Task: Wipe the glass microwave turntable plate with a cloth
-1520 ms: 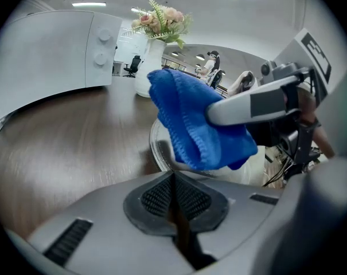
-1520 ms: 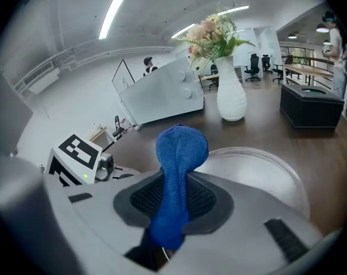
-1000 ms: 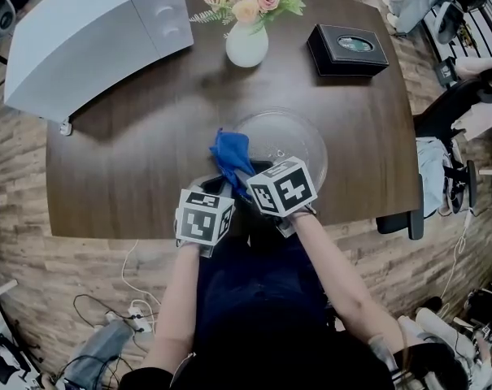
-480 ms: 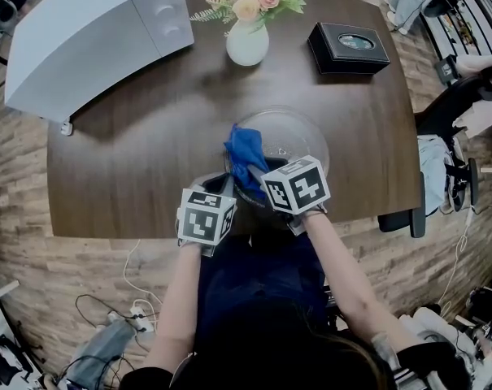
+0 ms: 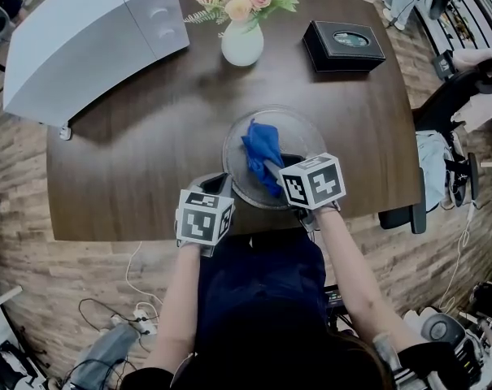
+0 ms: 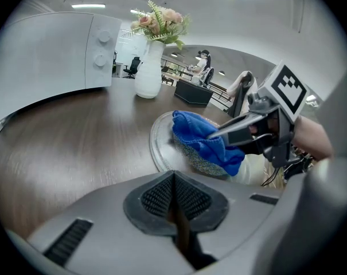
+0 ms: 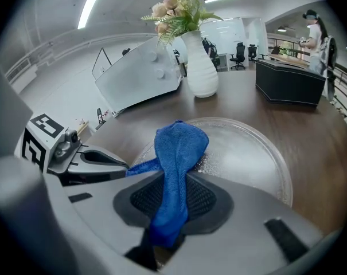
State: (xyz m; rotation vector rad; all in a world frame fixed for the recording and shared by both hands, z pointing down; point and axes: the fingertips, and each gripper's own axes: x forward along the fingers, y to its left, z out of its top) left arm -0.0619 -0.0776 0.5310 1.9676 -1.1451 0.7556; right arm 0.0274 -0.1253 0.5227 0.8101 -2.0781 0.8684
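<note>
The glass turntable plate [image 5: 301, 135] lies flat on the dark wooden desk [image 5: 132, 169], close to the desk's 6 o'clock edge in the head view, right in front of the person. On it rests the blue cloth [image 5: 260, 151], bunched over the plate's 9 o'clock half. Small droplets or specks show on the glass beside the cloth in the right gripper view.

The right gripper [image 5: 270, 169] comes in from the plate's 5 o'clock side. Its jaws are clamped on the cloth: a strip of blue fabric runs back between the two pads, and the rest fans out forward onto the plate [image 7: 248, 153].

The left gripper [image 5: 217, 181] sits at the plate's 8 o'clock rim. In its own view the jaws are pressed together with nothing between them, and the plate's rim [image 6: 157, 145] lies just ahead. Whether the tips touch the rim I cannot tell. That view also shows the right gripper [image 6: 219, 133] bearing on the cloth [image 6: 205, 142].

Farther back on the desk, a white vase of flowers [image 5: 242, 43] stands at the plate's 12 o'clock, a black box [image 5: 343, 47] at 1 o'clock, and a white appliance with two knobs [image 5: 91, 31] at 10 o'clock, all well apart from the plate.
</note>
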